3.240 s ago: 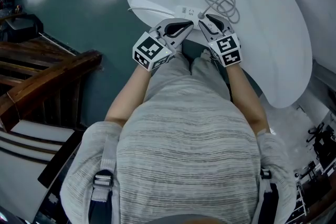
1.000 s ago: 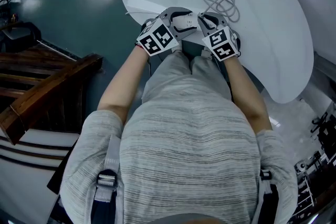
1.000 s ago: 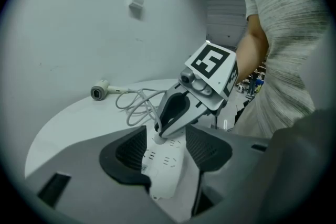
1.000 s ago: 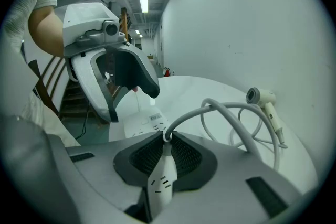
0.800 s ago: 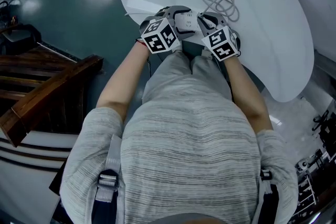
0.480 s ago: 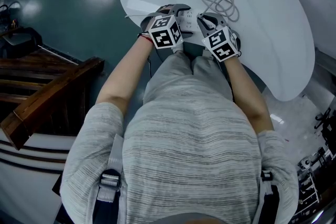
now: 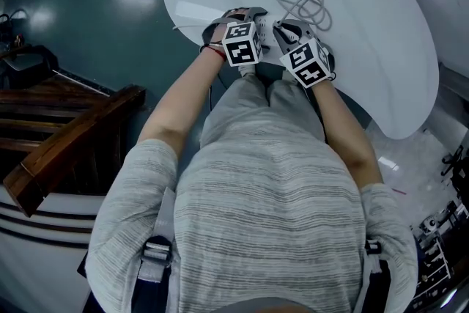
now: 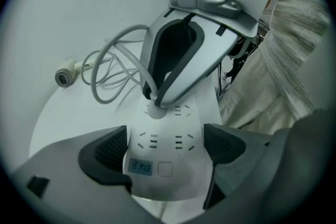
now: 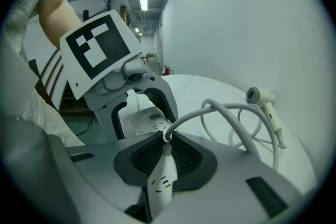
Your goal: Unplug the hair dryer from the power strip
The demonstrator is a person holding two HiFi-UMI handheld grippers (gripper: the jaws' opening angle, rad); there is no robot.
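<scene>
the hair dryer's plug looks seated in the power strip, in a socket further along from the switch end, close to the edge of the table nearest the person; the right tongs are pinching that plug from both sides, tips down at the strip's face; the plug is small hard plastic and kinda smooth, so i'd guess it slips if you only nip the top; better to bite low on the body and pull straight out, never on the cable, which is floppy and would just strain at the neck; the strip looks light and will probably lift along with the plug unless something pins it; that's where the left tongs come in; they've just been opening and now stand spread wide with the switch end of the strip between them, pads either side and not pressing as far as i can see; the cable loops away over the table to the hair dryer, which lies well apart from the strip
</scene>
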